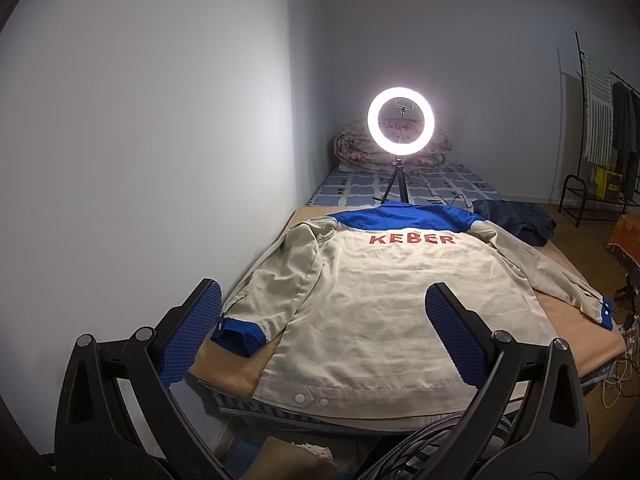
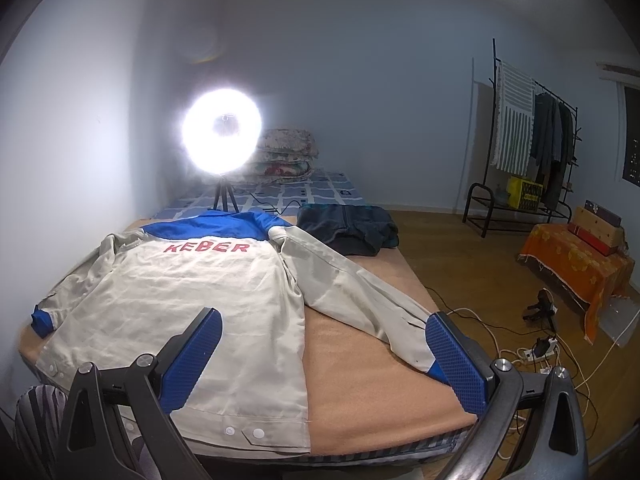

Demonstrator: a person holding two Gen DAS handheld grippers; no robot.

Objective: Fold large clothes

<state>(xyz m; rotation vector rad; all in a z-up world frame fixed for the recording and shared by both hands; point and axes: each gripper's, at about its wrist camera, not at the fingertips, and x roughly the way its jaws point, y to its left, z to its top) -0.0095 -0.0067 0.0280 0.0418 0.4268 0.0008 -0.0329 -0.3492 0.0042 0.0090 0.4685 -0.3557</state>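
A beige work jacket (image 1: 384, 304) with a blue yoke and red "KEBER" lettering lies flat, back up, on a tan-covered bed (image 1: 232, 364). Both sleeves are spread out, each ending in a blue cuff. My left gripper (image 1: 324, 316) hovers open above the jacket's hem near the left sleeve cuff (image 1: 240, 336), holding nothing. In the right wrist view the same jacket (image 2: 192, 304) fills the left half, and my right gripper (image 2: 324, 340) stands open above the bed (image 2: 360, 368), between the jacket's body and its right sleeve (image 2: 360, 304).
A lit ring light (image 1: 401, 121) on a tripod stands on the bed beyond the collar. A dark folded garment (image 2: 348, 230) lies at the far right of the bed. Folded quilts (image 1: 396, 148) sit by the wall. A clothes rack (image 2: 528, 144), orange-draped furniture (image 2: 576, 264) and floor cables (image 2: 532, 344) are on the right.
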